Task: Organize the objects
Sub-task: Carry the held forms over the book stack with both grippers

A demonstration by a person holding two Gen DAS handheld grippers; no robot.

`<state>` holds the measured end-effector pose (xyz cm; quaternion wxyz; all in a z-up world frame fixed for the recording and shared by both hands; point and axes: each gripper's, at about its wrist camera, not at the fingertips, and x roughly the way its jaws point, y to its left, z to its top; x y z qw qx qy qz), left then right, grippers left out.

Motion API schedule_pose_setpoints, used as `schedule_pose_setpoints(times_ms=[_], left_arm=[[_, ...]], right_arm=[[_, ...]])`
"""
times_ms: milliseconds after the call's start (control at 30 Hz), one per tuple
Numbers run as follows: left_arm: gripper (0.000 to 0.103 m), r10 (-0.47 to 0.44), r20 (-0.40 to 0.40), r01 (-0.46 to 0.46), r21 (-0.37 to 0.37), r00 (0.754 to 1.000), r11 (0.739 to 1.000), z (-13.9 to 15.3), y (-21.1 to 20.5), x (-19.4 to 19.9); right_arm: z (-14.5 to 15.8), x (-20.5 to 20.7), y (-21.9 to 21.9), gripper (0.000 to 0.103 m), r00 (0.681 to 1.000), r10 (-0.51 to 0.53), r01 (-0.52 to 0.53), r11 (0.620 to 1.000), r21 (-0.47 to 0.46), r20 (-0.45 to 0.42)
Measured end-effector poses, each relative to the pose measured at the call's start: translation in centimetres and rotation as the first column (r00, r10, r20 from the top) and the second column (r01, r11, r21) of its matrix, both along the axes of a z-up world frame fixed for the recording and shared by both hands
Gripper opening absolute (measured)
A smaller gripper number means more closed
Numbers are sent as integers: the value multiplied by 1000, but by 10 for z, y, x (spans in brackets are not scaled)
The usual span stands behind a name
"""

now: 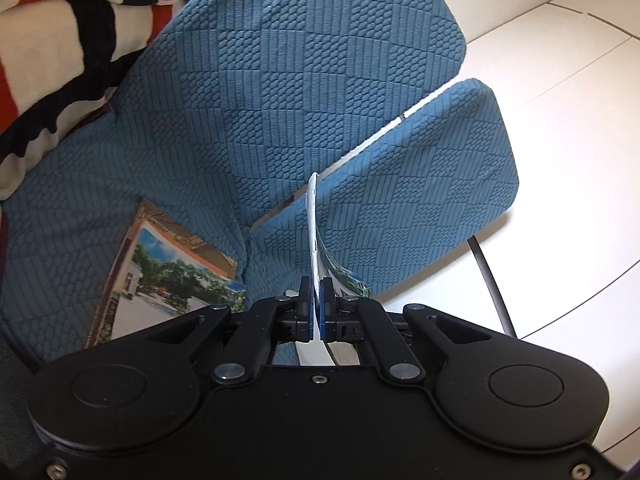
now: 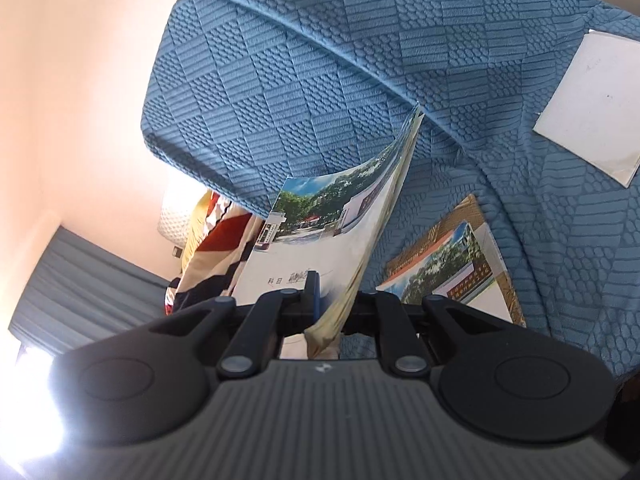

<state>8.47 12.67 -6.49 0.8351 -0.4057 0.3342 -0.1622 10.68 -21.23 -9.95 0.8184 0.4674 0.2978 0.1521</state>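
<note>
The blue quilted fabric-covered sofa (image 1: 280, 100) fills most of what lies ahead of my left gripper (image 1: 316, 308). Its seat cushion ends in a rounded edge on the right, and past that edge the pale tiled floor (image 1: 560, 100) lies open; a thin dark metal leg (image 1: 490, 280) drops from under the cushion there. To the left, a red, black and cream striped blanket (image 1: 52, 40) is heaped on the sofa and closes off that side.

My left gripper's fingers are pinched together on a thin white booklet (image 1: 314, 232), seen edge-on, rising straight up from between the blue pads and bowing slightly at the top. Just left of these fingers and lower, a stack of booklets with a photo of trees and a building on the cover (image 1: 176, 272) lies flat on the seat.

My right gripper (image 2: 330, 308) is clamped on a thicker booklet with the same tree-and-building cover photo (image 2: 320, 232); its cover faces left and its pages curl up and away toward the sofa back. The right finger is hidden behind the pages. Right of it, the flat stack (image 2: 452, 264) rests on the seat, near but apart from my fingers. Further right, well apart, a white square booklet (image 2: 592, 108) lies flat on the blue fabric. On the left, a pale wall (image 2: 60, 100) and grey pleated curtain (image 2: 72, 280) bound the room.
</note>
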Motion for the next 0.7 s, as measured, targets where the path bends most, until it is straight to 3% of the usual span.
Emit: schedule_pose_setpoints(times_ms=[400, 700], left_arm=[[2, 31, -89, -30, 13, 996, 999, -46, 12, -9], [2, 89, -136, -82, 61, 987, 995, -82, 10, -2]], right_arm=[[-27, -1, 17, 12, 996, 61, -65, 996, -57, -66], [-54, 14, 33, 12, 992, 92, -107, 974, -202, -83]])
